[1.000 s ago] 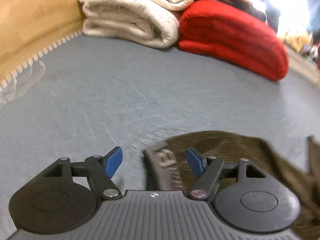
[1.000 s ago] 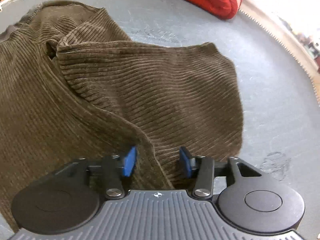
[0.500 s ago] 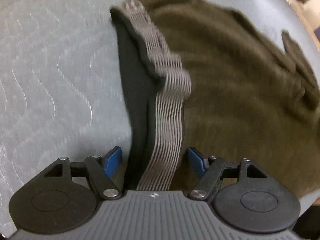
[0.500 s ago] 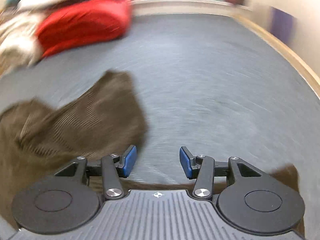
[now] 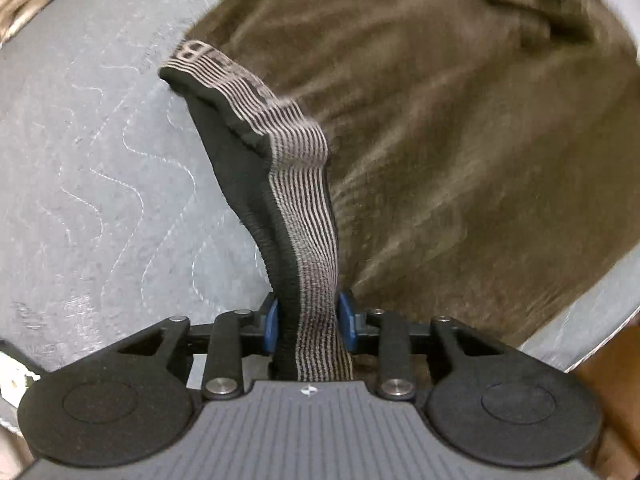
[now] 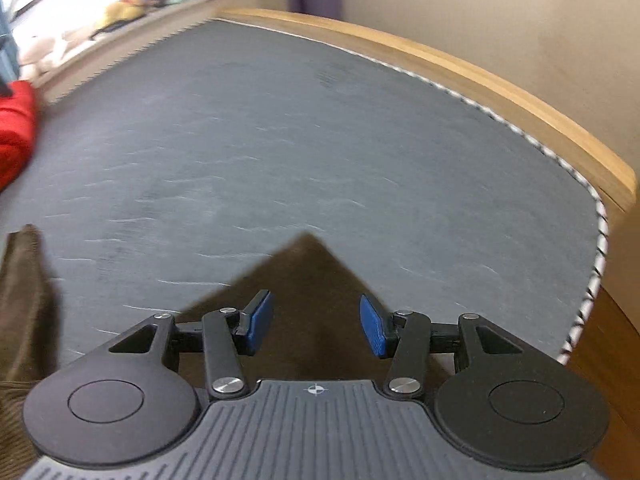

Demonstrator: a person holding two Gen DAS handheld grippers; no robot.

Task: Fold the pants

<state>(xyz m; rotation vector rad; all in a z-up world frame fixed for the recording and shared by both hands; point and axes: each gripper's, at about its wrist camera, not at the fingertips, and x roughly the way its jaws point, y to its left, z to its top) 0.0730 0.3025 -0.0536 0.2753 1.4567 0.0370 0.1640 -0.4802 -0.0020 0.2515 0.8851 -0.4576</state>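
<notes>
Left wrist view: left gripper [image 5: 308, 322] jaws just closed — now pinching striped waistband [image 5: 308, 208] of brown corduroy pants [image 5: 460, 140], which are spread on grey quilted mat [image 5: 92, 184], reaching its right edge. Right wrist view: right gripper [image 6: 317, 322] jaws spread, nothing pinched — pants corner [image 6: 308, 276] under them, near mat's near edge.

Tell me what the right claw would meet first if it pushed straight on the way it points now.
Most likely the brown corner of the pants, which lies between and just ahead of the open right claw. Beyond that tip there is only bare grey mat. How far below the pads the cloth sits is unclear.
</notes>
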